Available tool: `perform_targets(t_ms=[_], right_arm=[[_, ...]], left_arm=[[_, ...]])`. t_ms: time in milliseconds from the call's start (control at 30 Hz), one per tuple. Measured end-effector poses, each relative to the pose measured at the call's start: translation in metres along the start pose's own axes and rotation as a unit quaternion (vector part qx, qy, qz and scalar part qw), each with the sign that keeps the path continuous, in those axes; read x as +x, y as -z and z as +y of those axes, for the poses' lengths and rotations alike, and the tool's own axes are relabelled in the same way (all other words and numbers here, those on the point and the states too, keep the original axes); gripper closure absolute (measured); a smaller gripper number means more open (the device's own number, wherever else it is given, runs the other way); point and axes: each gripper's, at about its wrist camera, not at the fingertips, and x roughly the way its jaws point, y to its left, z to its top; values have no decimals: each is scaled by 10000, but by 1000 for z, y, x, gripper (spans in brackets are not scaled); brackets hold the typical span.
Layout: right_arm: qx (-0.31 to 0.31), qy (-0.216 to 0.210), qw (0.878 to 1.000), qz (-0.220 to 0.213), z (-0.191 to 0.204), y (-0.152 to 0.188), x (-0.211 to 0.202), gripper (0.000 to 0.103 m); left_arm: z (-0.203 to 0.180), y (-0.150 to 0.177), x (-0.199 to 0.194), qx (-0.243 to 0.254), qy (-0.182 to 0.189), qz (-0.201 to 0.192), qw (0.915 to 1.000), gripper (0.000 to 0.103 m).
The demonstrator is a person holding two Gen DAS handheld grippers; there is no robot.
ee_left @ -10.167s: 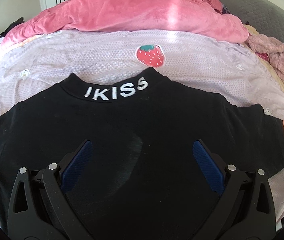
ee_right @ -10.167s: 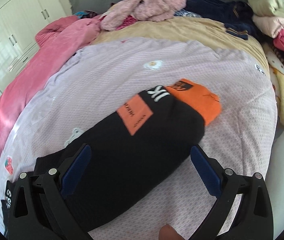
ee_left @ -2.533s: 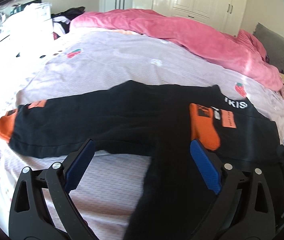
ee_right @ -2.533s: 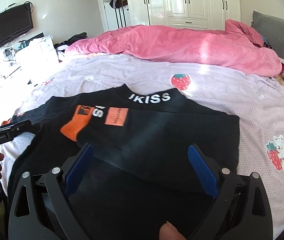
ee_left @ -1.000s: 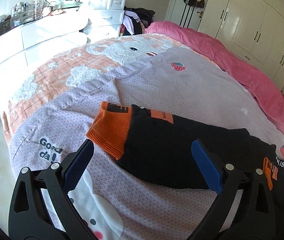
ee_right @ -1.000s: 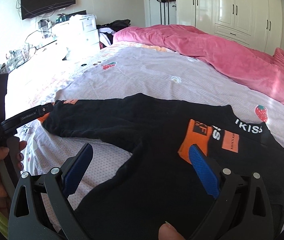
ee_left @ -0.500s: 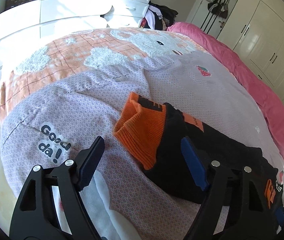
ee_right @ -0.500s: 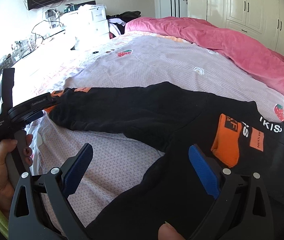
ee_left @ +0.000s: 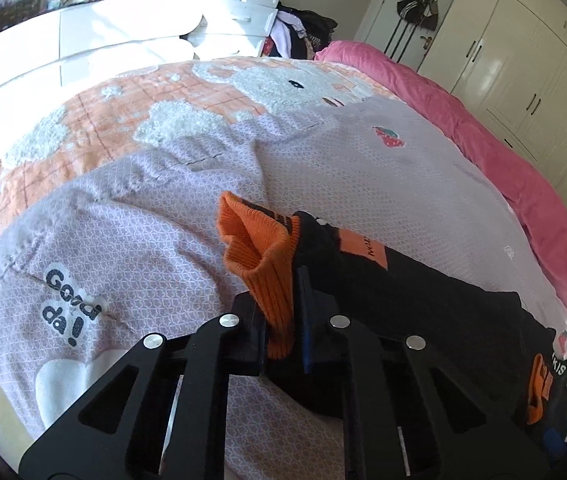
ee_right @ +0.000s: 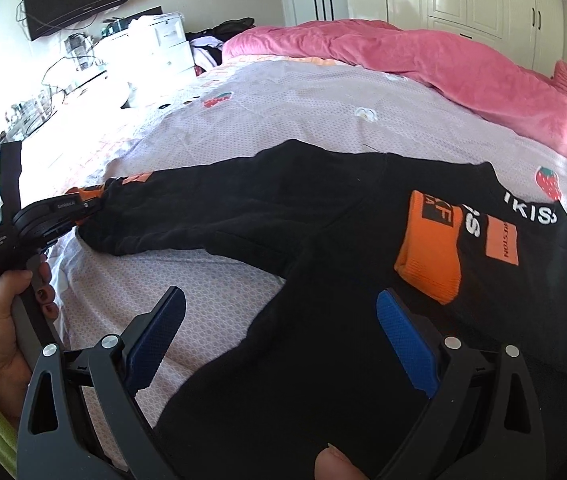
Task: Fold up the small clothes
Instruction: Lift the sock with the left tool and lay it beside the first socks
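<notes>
A small black sweatshirt [ee_right: 323, 240] with orange cuffs lies on the lilac bedspread [ee_right: 323, 120]. Its right sleeve is folded across the chest, orange cuff [ee_right: 429, 246] beside the white collar lettering. Its left sleeve [ee_left: 423, 296] stretches out sideways. My left gripper [ee_left: 279, 312] is shut on that sleeve's orange cuff [ee_left: 259, 248]; it also shows in the right wrist view [ee_right: 83, 208], held by a hand. My right gripper [ee_right: 279, 332] is open and empty, hovering over the shirt's lower body.
A pink duvet [ee_right: 423, 56] lies along the far side of the bed. White drawers and a desk [ee_left: 83, 28] stand past the bed's end, wardrobes [ee_left: 531, 64] behind. An orange bunny blanket [ee_left: 203, 96] covers the bed's end.
My left gripper has closed on the orange cuff of the outstretched sleeve, lifting and crumpling it. My right gripper has stayed open over the shirt body, shifting slightly.
</notes>
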Motion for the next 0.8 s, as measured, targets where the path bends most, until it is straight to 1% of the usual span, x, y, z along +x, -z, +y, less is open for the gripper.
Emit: perform_targets(t_ms=[167, 233, 300, 467, 667, 800], right_arm=[[349, 56, 9994, -5, -23, 13, -10, 7], [451, 104, 9989, 3, -35, 18, -14, 7], [561, 162, 9983, -8, -45, 22, -19, 7], [921, 266, 9954, -63, -71, 31, -32, 7], [1177, 504, 9915, -222, -101, 38, -53, 7], [1426, 690, 9869, -302, -125, 44, -65, 7]], left_arm=[[-17, 0, -23, 327, 313, -315, 9985, 99], [-20, 0, -33, 317, 523, -410, 9973, 99], [-25, 1, -43, 362, 653, -518, 9959, 99], [-49, 4, -68, 544, 1080, -696, 9902, 99], [-90, 16, -89, 882, 1651, -727, 9796, 100], [-125, 34, -98, 1297, 1935, -718, 9698, 100]])
